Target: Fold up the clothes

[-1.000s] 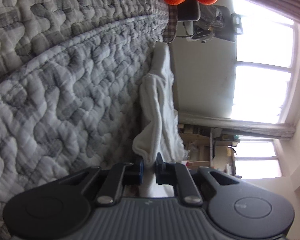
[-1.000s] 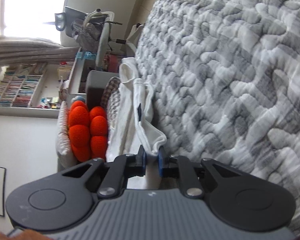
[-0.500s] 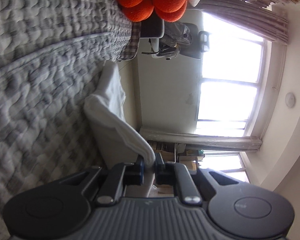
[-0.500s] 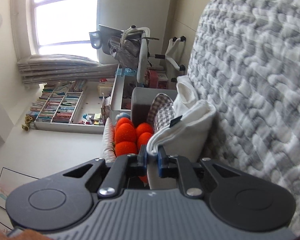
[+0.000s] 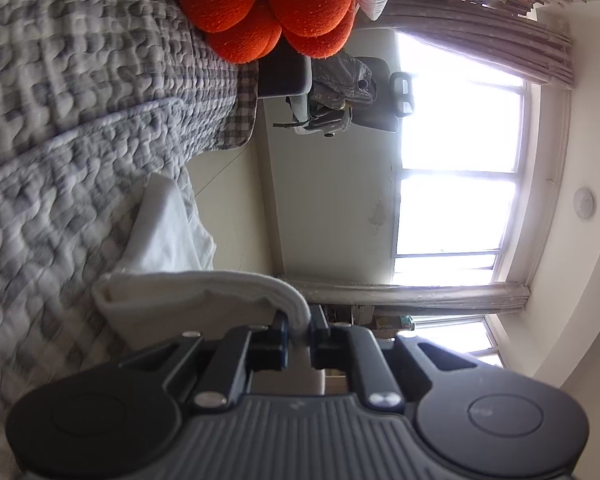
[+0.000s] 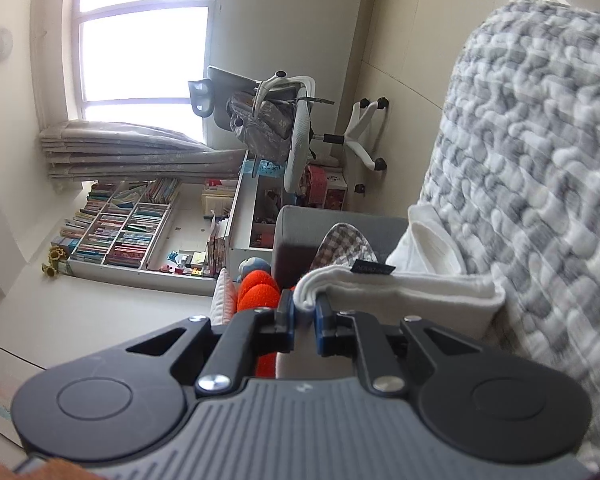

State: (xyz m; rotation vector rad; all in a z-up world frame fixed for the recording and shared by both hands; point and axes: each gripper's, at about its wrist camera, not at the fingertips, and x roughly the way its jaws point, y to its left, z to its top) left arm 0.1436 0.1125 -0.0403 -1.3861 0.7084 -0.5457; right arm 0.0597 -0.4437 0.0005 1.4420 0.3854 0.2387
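Quilt (image 5: 60,152) in grey and white fills the left half of the left wrist view and the right side of the right wrist view (image 6: 540,160); both pictures are turned on their side. The white garment (image 5: 172,300) is lifted from it. In the left wrist view its upper edge runs as a long band from the middle left of the frame toward the centre, and there it curves down into the left gripper (image 5: 299,326). Another part of it lies on the quilt above this band. In the right wrist view the same garment (image 6: 420,288) has its long axis across the frame, from the right gripper (image 6: 304,312) at the centre out to the quilt at the right, with a small dark label (image 6: 373,269) on its upper edge. Each gripper is nearly closed and pinches a thick rolled edge of the cloth between its blue pads. Orange cushion (image 5: 268,4) sits at the top of the left wrist view. An office chair (image 6: 300,128) stands under the window in the upper middle of the right wrist view.
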